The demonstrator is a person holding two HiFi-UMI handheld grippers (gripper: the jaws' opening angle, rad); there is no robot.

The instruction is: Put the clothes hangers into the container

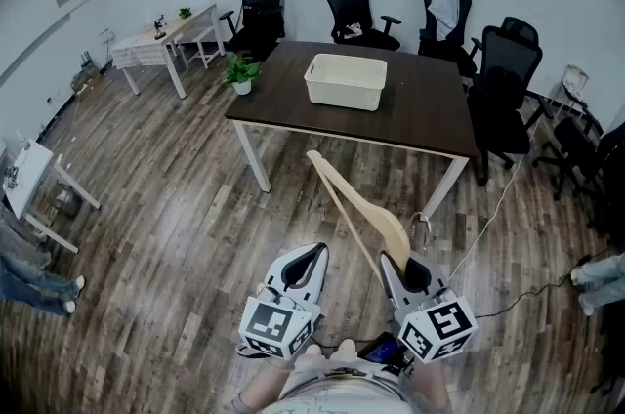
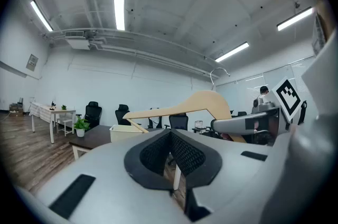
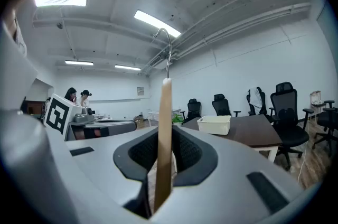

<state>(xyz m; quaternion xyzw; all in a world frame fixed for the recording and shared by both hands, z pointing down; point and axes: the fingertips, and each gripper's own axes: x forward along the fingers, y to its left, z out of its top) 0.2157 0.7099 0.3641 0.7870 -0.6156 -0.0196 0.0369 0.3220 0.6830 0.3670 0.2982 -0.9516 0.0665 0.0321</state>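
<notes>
nearest, the right gripper [image 1: 395, 262] has its jaws clamped on one end of a wooden clothes hanger [image 1: 355, 204]. the hanger reaches away toward the far left, with its metal hook [image 1: 422, 223] on the right side. just to the left, the left gripper [image 1: 316, 253] holds nothing, jaws pressed together. both are over the wood floor [image 1: 166, 207]. farther off stands a dark table [image 1: 430, 114] carrying the cream container [image 1: 346, 81], with a potted plant [image 1: 240, 70] at its left corner and black office chairs [image 1: 354, 4] behind.
</notes>
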